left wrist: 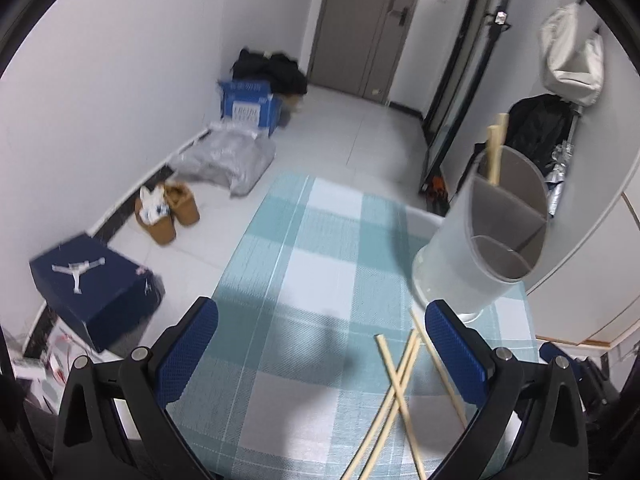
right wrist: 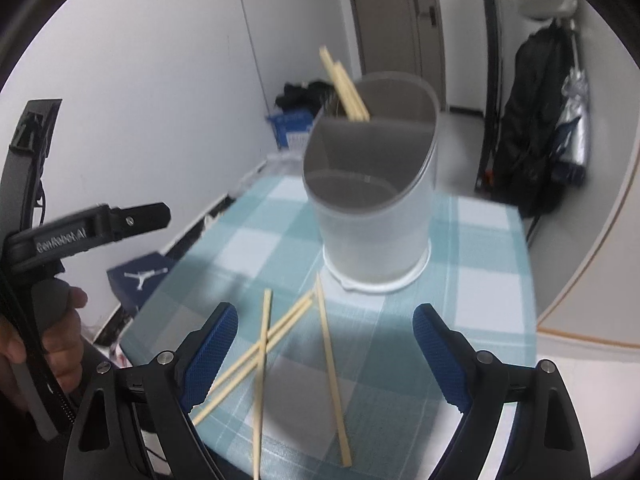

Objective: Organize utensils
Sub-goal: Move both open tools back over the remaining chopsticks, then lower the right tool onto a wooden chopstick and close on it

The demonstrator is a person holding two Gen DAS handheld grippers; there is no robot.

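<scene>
Four pale wooden chopsticks point(right wrist: 320, 344) lie loosely crossed low in the right wrist frame on a blue-and-white checked tablecloth point(right wrist: 480, 240). Just above them stands a frosted, divided holder point(right wrist: 372, 208) with two chopsticks point(right wrist: 346, 86) already inside. The left gripper point(left wrist: 320, 344) and right gripper point(right wrist: 324, 344) are both spread wide, holding nothing.

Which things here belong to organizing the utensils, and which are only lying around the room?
Belong to the job:
- loose chopsticks on the tablecloth
- utensil holder
- chopsticks in the holder

Just lying about:
- dark blue box
- brown boots
- grey bag
</scene>
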